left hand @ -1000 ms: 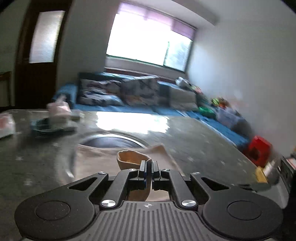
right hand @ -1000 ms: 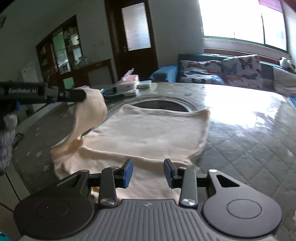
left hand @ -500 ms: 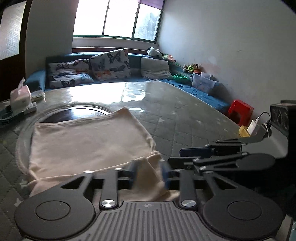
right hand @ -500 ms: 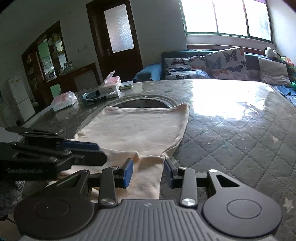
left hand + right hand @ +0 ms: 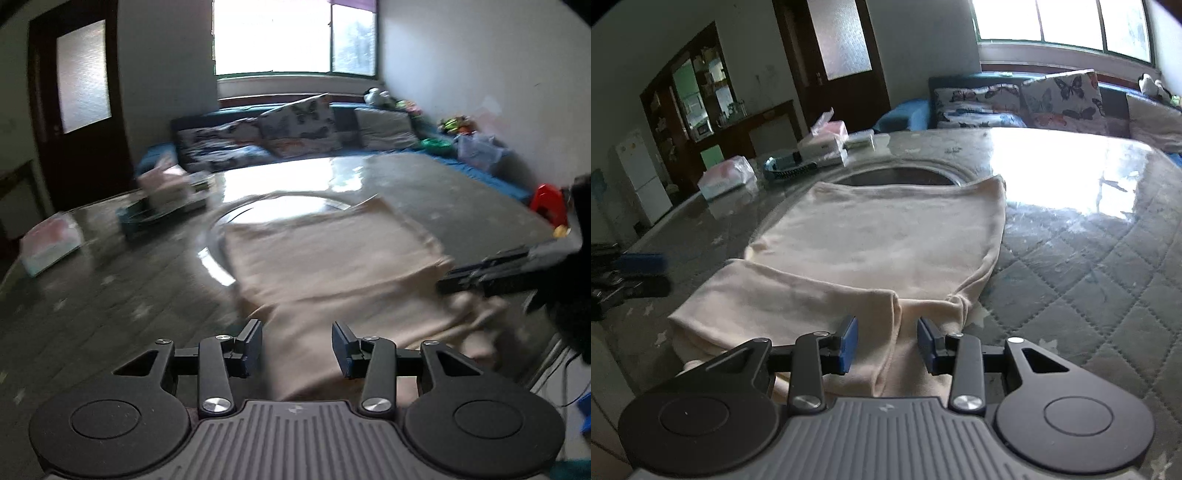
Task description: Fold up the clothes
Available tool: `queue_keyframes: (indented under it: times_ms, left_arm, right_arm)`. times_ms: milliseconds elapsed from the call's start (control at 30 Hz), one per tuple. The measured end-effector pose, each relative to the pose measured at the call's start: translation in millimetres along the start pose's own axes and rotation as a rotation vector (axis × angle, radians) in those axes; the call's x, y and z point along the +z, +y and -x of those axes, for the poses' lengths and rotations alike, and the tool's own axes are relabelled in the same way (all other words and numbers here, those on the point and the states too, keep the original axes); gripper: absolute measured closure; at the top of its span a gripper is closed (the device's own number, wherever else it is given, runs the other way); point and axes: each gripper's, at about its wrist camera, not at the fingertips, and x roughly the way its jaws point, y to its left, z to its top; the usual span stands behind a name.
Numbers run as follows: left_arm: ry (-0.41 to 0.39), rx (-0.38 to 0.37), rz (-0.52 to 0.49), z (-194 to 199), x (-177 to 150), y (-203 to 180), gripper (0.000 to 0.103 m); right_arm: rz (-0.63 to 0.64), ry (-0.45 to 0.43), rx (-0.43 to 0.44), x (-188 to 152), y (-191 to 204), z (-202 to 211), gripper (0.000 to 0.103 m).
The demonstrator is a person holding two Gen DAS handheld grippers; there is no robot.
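Observation:
A cream garment (image 5: 886, 243) lies flat on the quilted grey table (image 5: 1089, 266), its near part folded over into a band (image 5: 798, 306). It also shows in the left wrist view (image 5: 332, 258), blurred. My left gripper (image 5: 295, 347) is open and empty just above the garment's near edge. My right gripper (image 5: 886, 343) is open and empty over the folded band's right end. The right gripper's fingers (image 5: 487, 273) show at the right of the left wrist view; the left gripper's fingers (image 5: 631, 273) show at the left of the right wrist view.
Tissue packs (image 5: 727, 177), a box (image 5: 823, 147) and a blue tray (image 5: 786, 168) stand at the table's far left. A round dark inset (image 5: 897, 177) lies beyond the garment. A sofa with cushions (image 5: 1034, 99) runs behind the table.
My left gripper let go of the garment's corner after laying it down, opened and swung left. My right gripper stayed open over the folded edge.

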Motion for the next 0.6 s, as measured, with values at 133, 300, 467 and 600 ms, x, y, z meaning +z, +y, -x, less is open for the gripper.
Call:
queue_keyframes:
  times_ms: [133,300,467,600]
  left_arm:
    - [0.031,0.014,0.002,-3.4,-20.1,5.8,0.056]
    - [0.034,0.019,-0.036,-9.6,-35.6,1.2,0.056]
    - [0.01,0.029,-0.075,-12.4,-40.2,-2.7,0.079]
    - [-0.009,0.036,-0.102,-9.1,-43.6,-5.6,0.098]
  right_arm:
    - [0.024,0.013,-0.016,-1.4,4.6,-4.2,0.083]
    - [0.04,0.003,-0.033,3.7,8.9,1.2,0.098]
    - [0.072,-0.045,-0.044,13.9,17.7,17.7,0.1]
    - [0.096,-0.093,-0.057,22.7,25.1,35.0,0.1]
